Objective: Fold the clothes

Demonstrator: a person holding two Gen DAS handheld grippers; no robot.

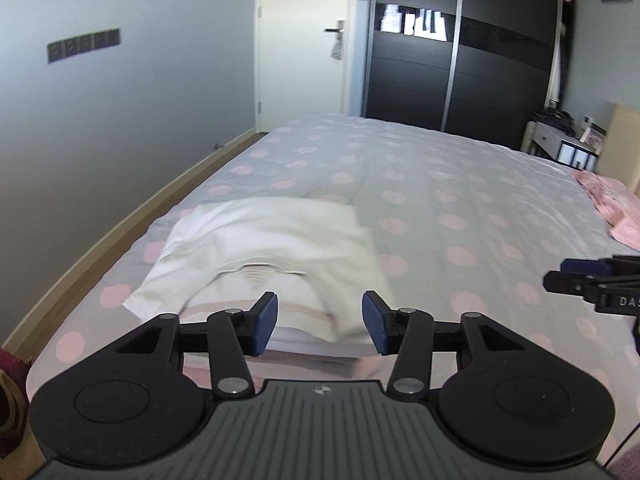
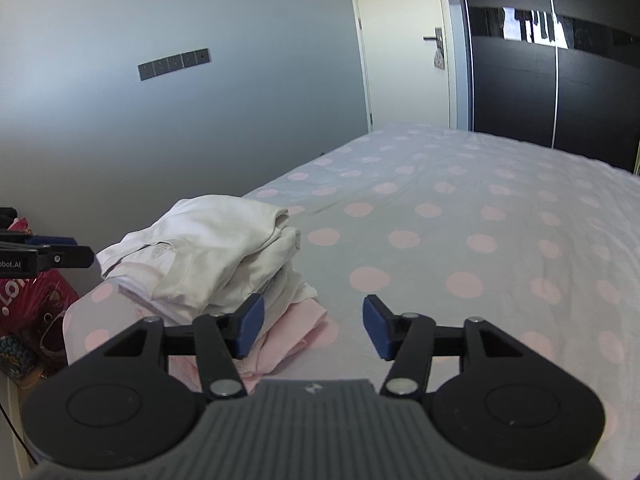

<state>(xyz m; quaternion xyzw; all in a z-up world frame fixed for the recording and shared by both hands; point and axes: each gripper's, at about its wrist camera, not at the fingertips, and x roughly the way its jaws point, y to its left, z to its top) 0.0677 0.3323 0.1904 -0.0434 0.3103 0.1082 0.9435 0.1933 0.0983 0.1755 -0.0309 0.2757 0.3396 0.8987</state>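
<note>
The left tongs (image 1: 320,326) hang above the near edge of the bed (image 1: 460,216), tilted down toward it, their blue pads parted about halfway with nothing between them. The right tongs (image 2: 314,326) hang beside them at a like downward tilt, also roughly half open and holding nothing; only bedsheet shows in their gap.

A white garment (image 2: 208,252) lies folded on top of a small stack at the bed's near left corner. Its cloth is soft and thick, with rounded folds, a stitched hem and a faint emblem on the upper face. Under it are thinner white layers and, at the bottom, a pink garment (image 2: 288,340) with a crumpled edge. From the left wrist view the white top piece looks blurred and sits just ahead of the left pads.

The bedsheet is pale grey with pink dots, lightly creased. More pink cloth (image 1: 612,208) lies bunched at the far right of the bed. A dark, glossy wardrobe (image 1: 460,52) stands behind.
</note>
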